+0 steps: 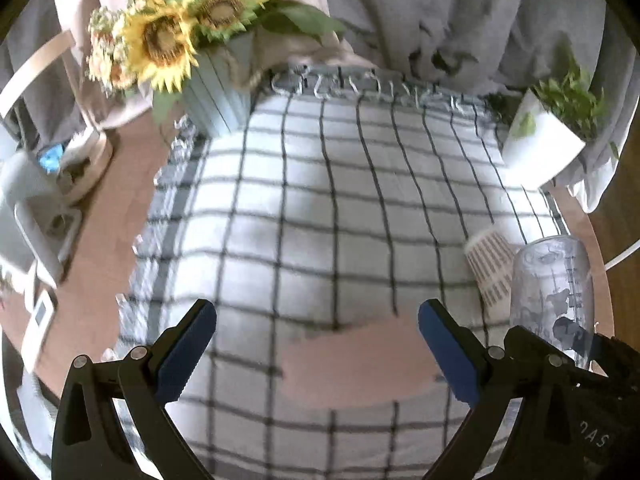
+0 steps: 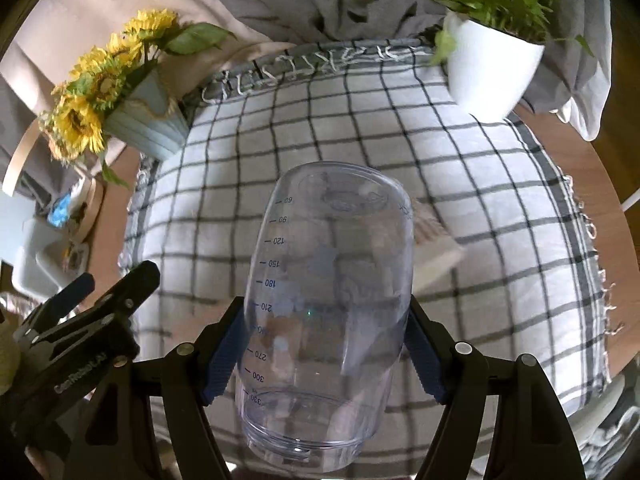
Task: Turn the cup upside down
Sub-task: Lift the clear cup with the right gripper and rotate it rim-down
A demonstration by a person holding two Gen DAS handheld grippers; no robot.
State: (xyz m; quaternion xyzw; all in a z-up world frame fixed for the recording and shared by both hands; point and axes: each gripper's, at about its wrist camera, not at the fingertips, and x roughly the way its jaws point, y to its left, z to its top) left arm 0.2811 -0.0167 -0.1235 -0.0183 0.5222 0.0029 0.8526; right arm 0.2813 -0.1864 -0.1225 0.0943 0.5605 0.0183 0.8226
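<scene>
A clear plastic measuring cup with printed volume marks fills the middle of the right wrist view. My right gripper is shut on its sides and holds it above the checked cloth, base pointing away from me and open rim towards the camera. The same cup shows at the right edge of the left wrist view. My left gripper is open and empty above the cloth, left of the cup; it also shows in the right wrist view.
A sunflower pot stands at the cloth's far left corner and a white plant pot at the far right. A patterned paper cup lies on the cloth behind the clear cup. A pink patch lies near the left gripper.
</scene>
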